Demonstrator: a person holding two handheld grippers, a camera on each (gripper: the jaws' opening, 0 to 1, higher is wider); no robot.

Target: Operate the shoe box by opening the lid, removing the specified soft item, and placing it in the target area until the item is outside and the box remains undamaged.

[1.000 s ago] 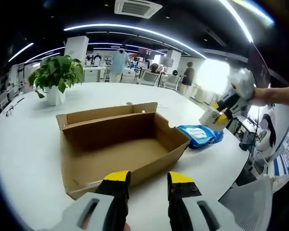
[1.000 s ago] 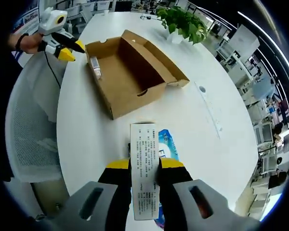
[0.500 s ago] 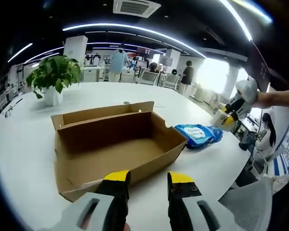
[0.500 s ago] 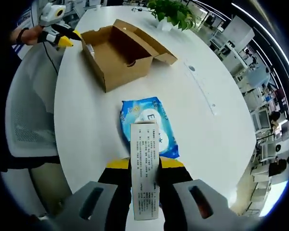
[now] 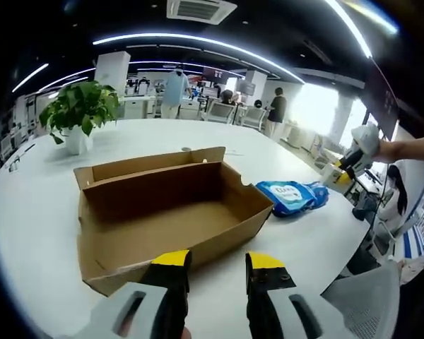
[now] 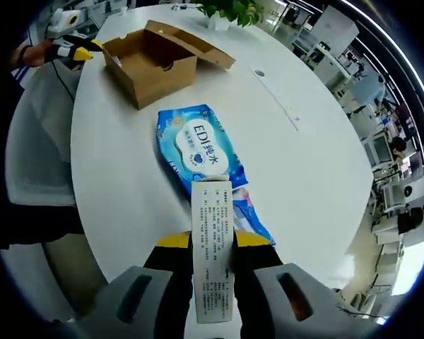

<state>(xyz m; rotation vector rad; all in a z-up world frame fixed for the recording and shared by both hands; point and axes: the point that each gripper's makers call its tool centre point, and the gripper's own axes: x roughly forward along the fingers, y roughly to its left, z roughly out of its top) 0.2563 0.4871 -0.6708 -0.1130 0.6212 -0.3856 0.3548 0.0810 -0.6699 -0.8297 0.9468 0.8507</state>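
The shoe box (image 5: 166, 212) stands open and looks empty and unharmed on the white surface (image 5: 35, 233), its lid (image 6: 198, 48) folded back, and the blue soft pack (image 6: 198, 148) lies flat on the surface beside it, outside and well clear of the box walls. So the opening and removal look done. The right claw (image 6: 212, 244) is clenched on a white printed label strip (image 6: 212, 268) above the pack, while the left claw (image 5: 218, 263) hangs released, jaws apart, just in front of the box.

It is an open-plan office: beyond the jaws, a large white table (image 5: 42, 212) with a potted plant (image 5: 81, 113), rows of desks (image 6: 381, 152), ceiling strip lights (image 5: 198, 42).
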